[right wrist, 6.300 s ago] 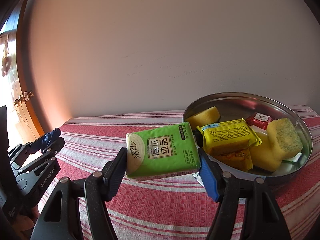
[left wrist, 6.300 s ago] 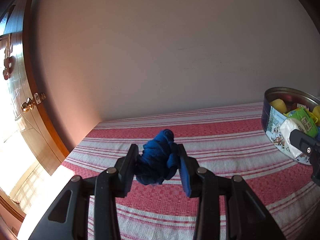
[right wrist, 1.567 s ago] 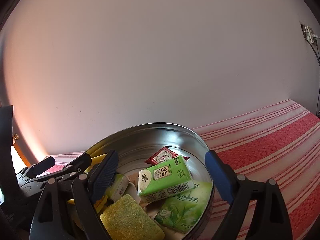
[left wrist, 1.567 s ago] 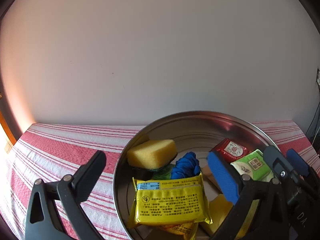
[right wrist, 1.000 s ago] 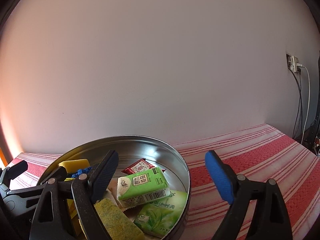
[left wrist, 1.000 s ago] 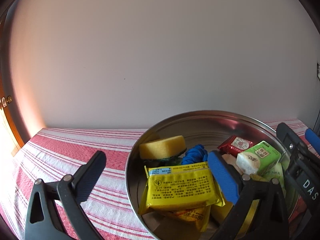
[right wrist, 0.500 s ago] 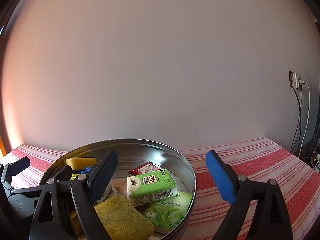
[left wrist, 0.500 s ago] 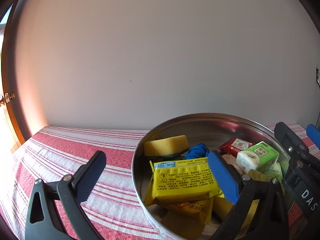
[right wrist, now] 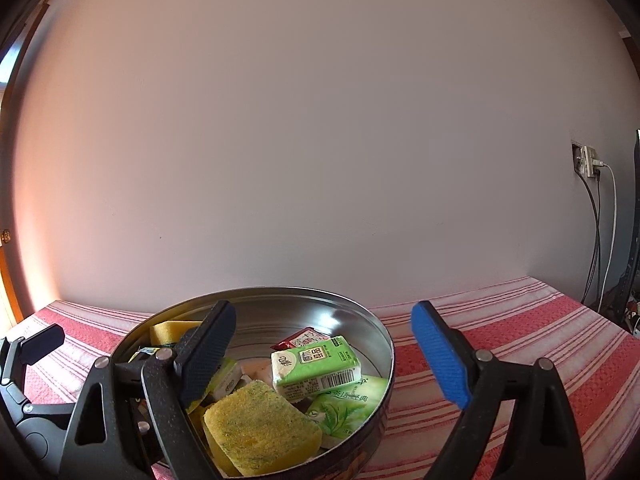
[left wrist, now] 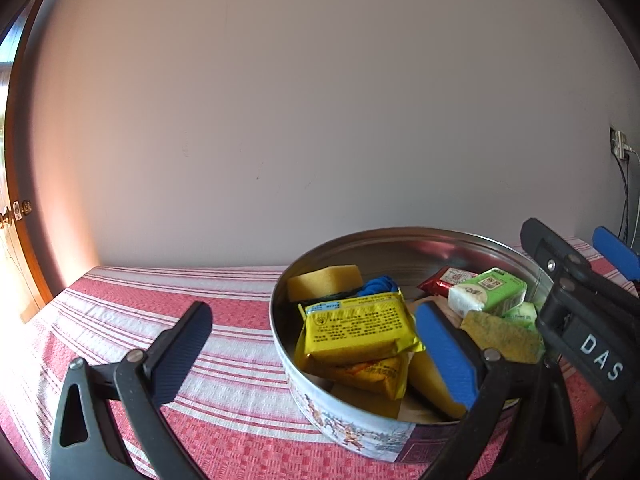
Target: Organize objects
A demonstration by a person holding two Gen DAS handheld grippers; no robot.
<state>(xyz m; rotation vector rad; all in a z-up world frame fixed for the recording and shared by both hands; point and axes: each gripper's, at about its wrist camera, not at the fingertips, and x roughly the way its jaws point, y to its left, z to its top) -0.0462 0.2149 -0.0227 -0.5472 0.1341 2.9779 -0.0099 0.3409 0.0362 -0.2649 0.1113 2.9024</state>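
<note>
A round metal tin [left wrist: 404, 236] [right wrist: 280, 292] stands on the red-and-white striped cloth [left wrist: 160, 304] [right wrist: 520, 320]. Inside lie a yellow packet [left wrist: 358, 326], a crumpled blue cloth [left wrist: 378, 285], a yellow sponge [left wrist: 324, 280], a green tissue pack [left wrist: 490, 290] [right wrist: 316, 366], a red sachet [left wrist: 450, 278] [right wrist: 304, 338] and a green-flecked sponge [right wrist: 260, 424]. My left gripper [left wrist: 316, 352] is open, its jaws straddling the tin's near left wall, holding nothing. My right gripper [right wrist: 324, 356] is open too, its black finger over the tin, its blue finger [right wrist: 438, 360] beyond the right rim.
A bare pale wall [right wrist: 320, 140] rises behind the table. A socket with hanging cables [right wrist: 592, 168] sits at the right. A wooden door [left wrist: 12, 240] stands at the far left. The right gripper's body [left wrist: 580, 320] crowds the tin's right side in the left wrist view.
Both grippers have drawn back from the tin, staying open and empty. The tin has shifted right in the left view and sits lower in the right view.
</note>
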